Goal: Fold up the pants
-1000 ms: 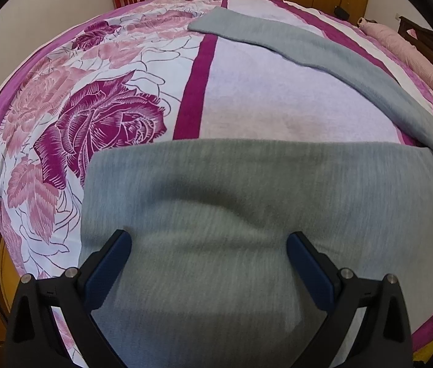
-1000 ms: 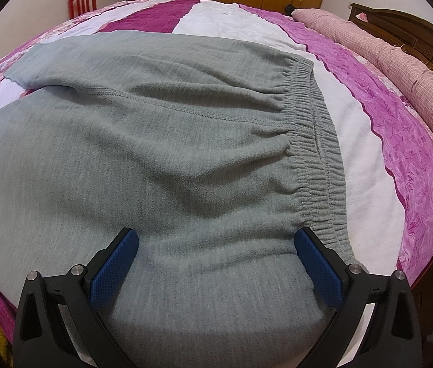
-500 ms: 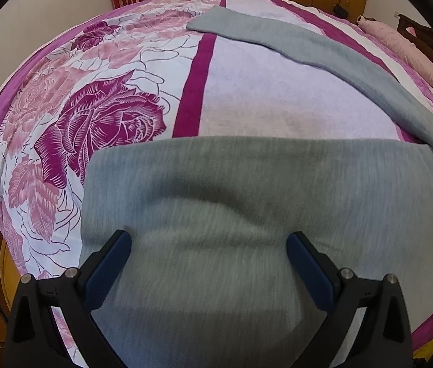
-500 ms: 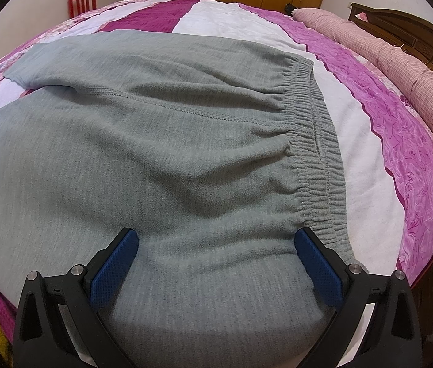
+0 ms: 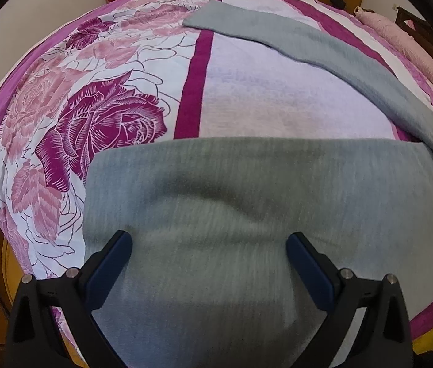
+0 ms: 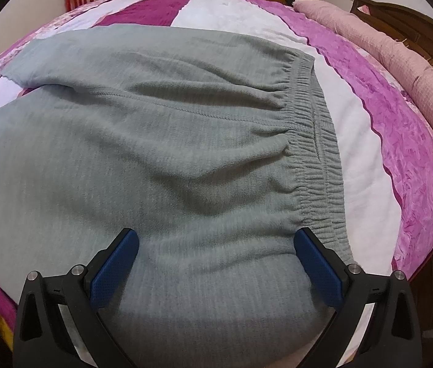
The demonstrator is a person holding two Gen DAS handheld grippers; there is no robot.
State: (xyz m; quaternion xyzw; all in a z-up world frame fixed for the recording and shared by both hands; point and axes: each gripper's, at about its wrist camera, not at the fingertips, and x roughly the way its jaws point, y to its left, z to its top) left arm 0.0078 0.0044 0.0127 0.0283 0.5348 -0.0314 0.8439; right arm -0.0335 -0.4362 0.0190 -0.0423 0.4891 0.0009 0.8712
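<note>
Little has changed over the last second: left gripper has eased slightly back and up over the near leg, whose dent has deepened a bit; right gripper has not moved. Both grippers released, jaws spread wide, nothing grasped. So, as I judge it, folding has not begun; this is the approach to a first pinch.

Pants lie flat on the bed, legs splayed in a V: far leg runs diagonally away, near leg under the left gripper. Waistband to the right, ruched elastic, right gripper beside its near end. Grey fleece, soft, fuzzy, lightly rumpled, centre seam raised. Bedspread plush, rose print and magenta stripes.
</note>
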